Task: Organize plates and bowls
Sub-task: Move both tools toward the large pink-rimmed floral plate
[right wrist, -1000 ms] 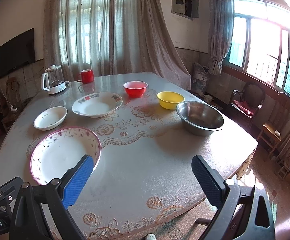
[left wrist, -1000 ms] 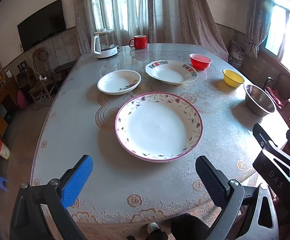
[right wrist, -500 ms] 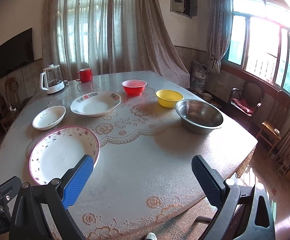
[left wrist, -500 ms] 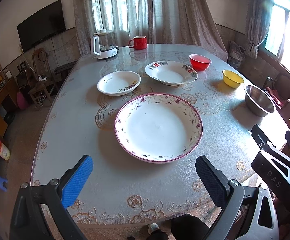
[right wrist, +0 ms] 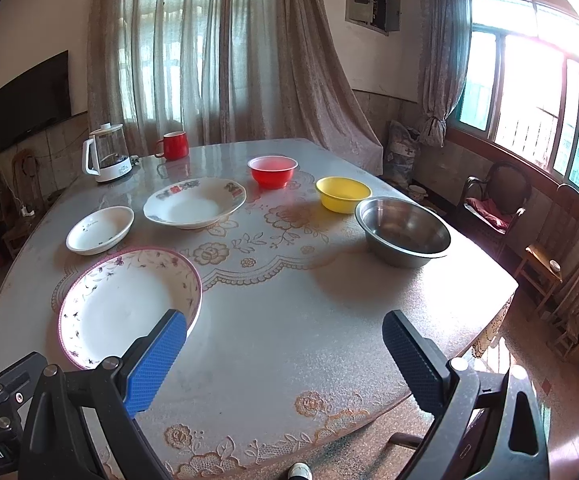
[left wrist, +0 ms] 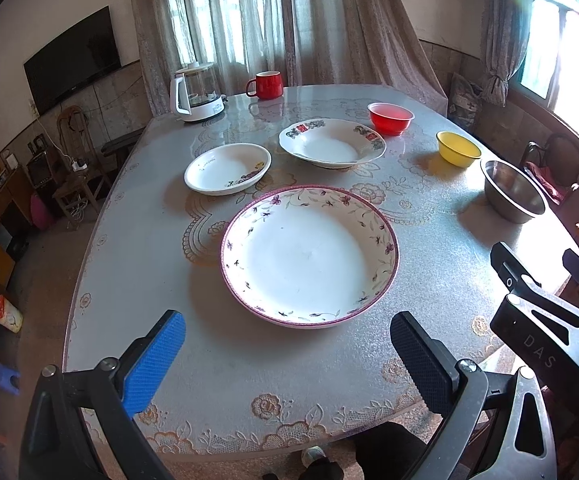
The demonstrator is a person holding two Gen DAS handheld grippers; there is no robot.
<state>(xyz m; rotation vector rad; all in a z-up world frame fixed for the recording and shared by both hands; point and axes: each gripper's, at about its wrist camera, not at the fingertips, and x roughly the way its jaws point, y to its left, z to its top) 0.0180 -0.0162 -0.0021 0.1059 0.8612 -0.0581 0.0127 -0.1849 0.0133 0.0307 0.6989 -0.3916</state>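
Observation:
A big floral plate with a purple rim (left wrist: 309,256) (right wrist: 129,304) lies nearest on the round table. Behind it sit a small white plate (left wrist: 227,168) (right wrist: 100,229) and a deep white plate with printed rim (left wrist: 331,147) (right wrist: 195,202). A red bowl (left wrist: 390,118) (right wrist: 272,171), a yellow bowl (left wrist: 458,154) (right wrist: 342,194) and a steel bowl (left wrist: 513,196) (right wrist: 403,230) stand to the right. My left gripper (left wrist: 289,356) hangs open over the table's near edge, short of the floral plate. My right gripper (right wrist: 285,360) is open too, holding nothing.
A glass kettle (left wrist: 197,92) (right wrist: 107,158) and a red mug (left wrist: 266,85) (right wrist: 174,146) stand at the table's far side. Chairs (right wrist: 493,208) line the window wall on the right. The lace-patterned table top (right wrist: 289,300) is bare between the floral plate and the steel bowl.
Both views have shifted slightly, the dishes sitting a touch lower in the left wrist view. Nothing on the table moved and both grippers stayed open.

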